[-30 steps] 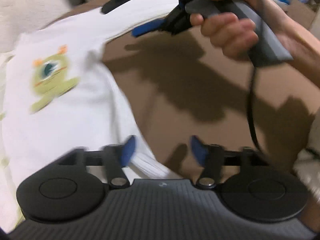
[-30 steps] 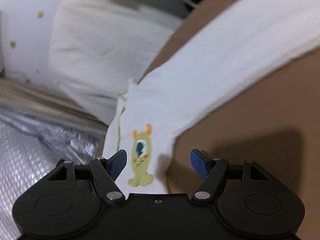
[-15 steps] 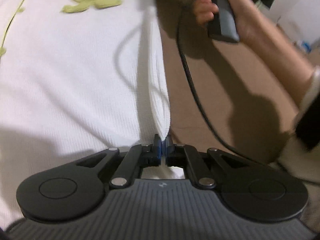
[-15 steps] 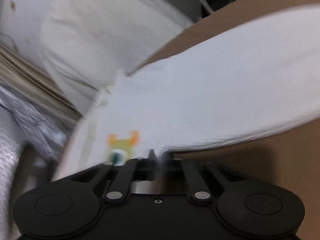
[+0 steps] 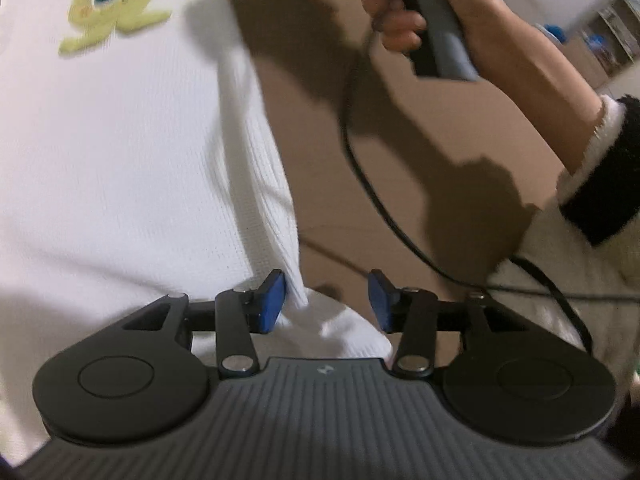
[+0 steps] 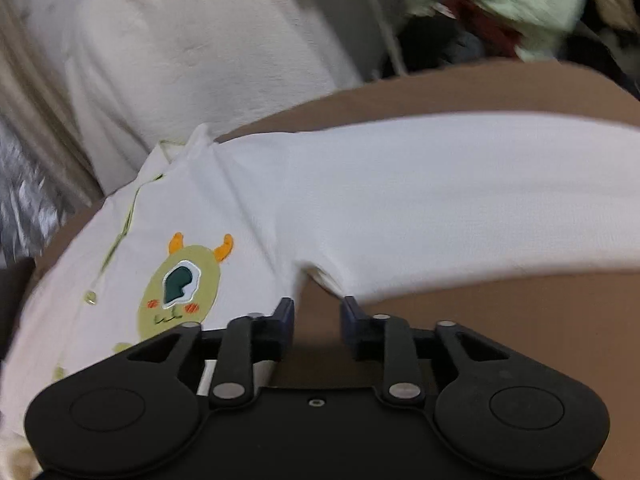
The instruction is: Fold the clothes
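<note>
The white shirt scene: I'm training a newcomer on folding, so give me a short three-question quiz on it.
1. True or false: the left tongs are clamped shut on the white shirt.
2. What colour is the monster patch on the shirt?
A. green
B. red
C. blue
3. Fill in: the shirt lies on a ____ surface.

Key:
1. False. Both the left tongs and the right tongs have just been opening; the shirt's edge brushes one left pad, unpinched.
2. A
3. Brown
</note>
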The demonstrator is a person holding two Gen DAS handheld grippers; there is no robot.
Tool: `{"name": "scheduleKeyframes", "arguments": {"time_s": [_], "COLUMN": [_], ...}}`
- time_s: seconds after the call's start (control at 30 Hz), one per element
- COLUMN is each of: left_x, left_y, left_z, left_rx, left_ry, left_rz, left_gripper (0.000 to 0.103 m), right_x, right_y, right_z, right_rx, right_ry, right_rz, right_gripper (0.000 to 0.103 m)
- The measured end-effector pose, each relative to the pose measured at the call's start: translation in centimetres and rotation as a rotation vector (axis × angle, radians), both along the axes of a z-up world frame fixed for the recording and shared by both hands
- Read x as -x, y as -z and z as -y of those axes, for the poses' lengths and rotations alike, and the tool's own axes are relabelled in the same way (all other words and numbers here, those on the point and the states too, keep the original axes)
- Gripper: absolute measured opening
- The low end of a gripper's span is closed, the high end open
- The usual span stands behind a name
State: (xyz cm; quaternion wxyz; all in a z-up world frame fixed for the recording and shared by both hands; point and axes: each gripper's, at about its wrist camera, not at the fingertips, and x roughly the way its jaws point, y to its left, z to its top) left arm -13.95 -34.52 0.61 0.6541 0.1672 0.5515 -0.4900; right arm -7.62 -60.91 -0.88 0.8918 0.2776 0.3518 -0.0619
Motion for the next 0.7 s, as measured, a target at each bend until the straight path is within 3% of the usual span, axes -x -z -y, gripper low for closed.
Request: {"name": "scheduleKeyframes", "arguments": {"time_s": [0.1,0.17,0.3,0.37,0.47,0.53,0.63,0.67,0.7], "left_x": [-2.5,-3.6,-7.0,-7.3,-7.9,-8.0,-6.4,-6.0,-5.6], "left_y": [-3.3,-5.3,-5.4,-4.9,-3.7,-2.1,0.5,1.4,2.3], "left_z": [-2.2,-5.4,-11.9,-15.0,-17.0,-16.3,-14.0,-13.3,-12.6], "left_rx": [0.037,0.010,-0.208,-0.213,-0.183,-0.172,-0.275,-0.325,-0.374], "left_ry": [-0.025,-0.129,-0.305,-0.346,-0.390,-0.377,-0.333,-0.302,-0.268], "left_rz": [0.106,0.222,0.395,0.380,0.324,0.295,0.293,0.305,0.317], "left_gripper": [0.050,0.064,0.065,0.066,0.069,0.071,0.071,0.062,0.046], "right_x": [2.3,3.4,4.6,5.0,6.5,7.1,7.8,8.0,8.3], "right_y": [-1.4,-2.5,-4.2,-4.8,-5.7,-5.4,-4.0,-2.9,-1.9], "right_z": [-0.2,-2.0,-7.8,-11.4,-15.2,-15.8,-15.3,-15.0,-14.9], "right_rx": [-0.115,-0.164,-0.242,-0.216,-0.083,-0.045,-0.070,-0.099,-0.123], "right_ry": [-0.050,-0.105,-0.303,-0.387,-0.453,-0.463,-0.442,-0.425,-0.411], "right_rz": [-0.003,0.008,-0.047,-0.087,-0.115,-0.149,-0.231,-0.281,-0.333], "right_gripper": [0.042,0.048,0.057,0.059,0.061,0.064,0.067,0.068,0.068]}}
